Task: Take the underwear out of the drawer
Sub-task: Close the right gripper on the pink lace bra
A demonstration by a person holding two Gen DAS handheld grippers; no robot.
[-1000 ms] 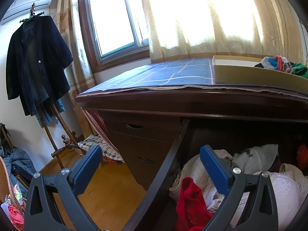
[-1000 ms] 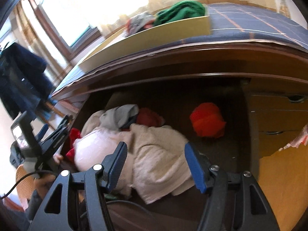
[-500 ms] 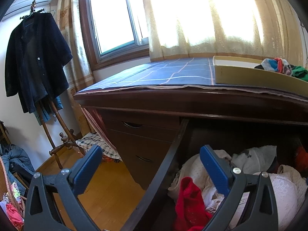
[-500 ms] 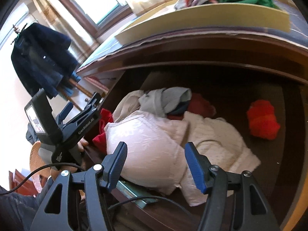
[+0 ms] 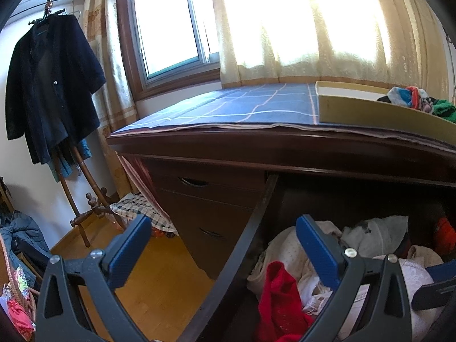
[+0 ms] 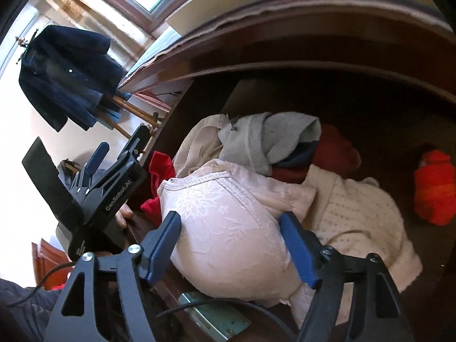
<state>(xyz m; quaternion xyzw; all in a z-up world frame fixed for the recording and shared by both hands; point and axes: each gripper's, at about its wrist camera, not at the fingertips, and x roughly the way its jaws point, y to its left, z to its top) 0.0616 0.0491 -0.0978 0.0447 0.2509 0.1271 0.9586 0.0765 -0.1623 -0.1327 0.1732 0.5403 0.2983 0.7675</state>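
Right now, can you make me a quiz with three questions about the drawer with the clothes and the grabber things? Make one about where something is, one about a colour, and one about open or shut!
1. Where is the dark coat?
A. In the drawer
B. Hanging on the wooden stand by the window
C. On the blue cloth

2. What colour is the small bundle lying alone at the right of the drawer?
A. Orange-red
B. Green
C. Grey

3. How is the right gripper?
A. Shut on the grey garment
B. Shut on nothing
C. Open around the pink bra

Answers:
1. B, the coat hangs from the stand's top, left of the window.
2. A, it sits bright orange-red, apart from the pile.
3. C, its jaws have just been opening and the blue pads stand either side of the bra cup, not squeezing it.
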